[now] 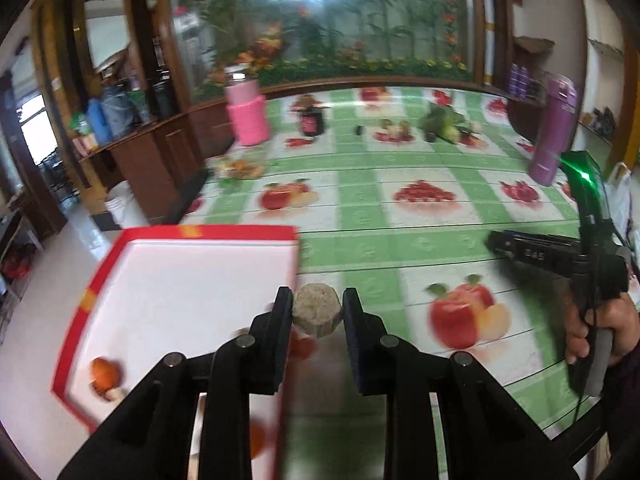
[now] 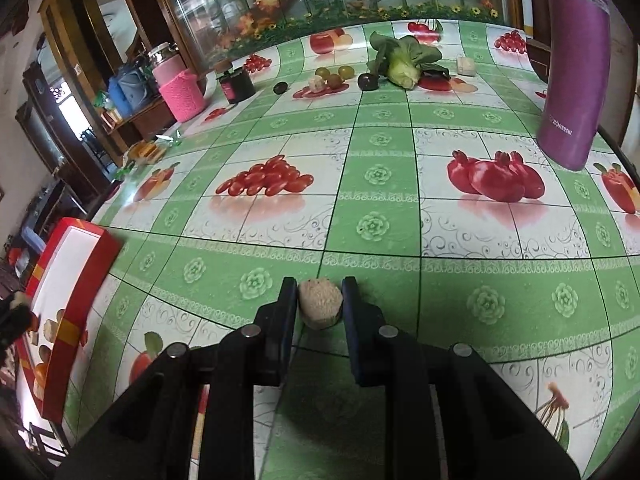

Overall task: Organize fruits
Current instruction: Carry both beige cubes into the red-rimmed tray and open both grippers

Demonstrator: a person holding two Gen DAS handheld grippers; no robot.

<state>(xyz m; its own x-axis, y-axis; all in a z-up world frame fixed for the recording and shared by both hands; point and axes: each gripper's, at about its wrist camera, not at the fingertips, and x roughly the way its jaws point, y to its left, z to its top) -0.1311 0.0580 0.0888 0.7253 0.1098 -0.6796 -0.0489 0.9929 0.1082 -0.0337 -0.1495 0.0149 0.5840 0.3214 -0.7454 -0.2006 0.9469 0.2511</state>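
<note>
My left gripper (image 1: pixel 318 308) is shut on a rough beige lump (image 1: pixel 318 312), held just over the right wall of a red box (image 1: pixel 208 232) with a white inside. An orange-red fruit (image 1: pixel 105 374) lies in the box's near left corner. My right gripper (image 2: pixel 320 300) is shut on a second rough beige lump (image 2: pixel 320 306), low over the green fruit-print tablecloth (image 2: pixel 376 184). In the left wrist view the right gripper (image 1: pixel 494 242) sits to the right, held by a hand (image 1: pixel 600 332). The red box (image 2: pixel 68 280) lies at the table's left edge.
At the far end lie small green-brown fruits (image 2: pixel 334 74), a dark plum (image 2: pixel 367 81), a leafy vegetable (image 2: pixel 404 60) and a pale cube (image 2: pixel 466 66). A purple flask (image 2: pixel 576 60) stands right. A pink-sleeved jar (image 2: pixel 180 88) and a dark jar (image 2: pixel 236 84) stand left.
</note>
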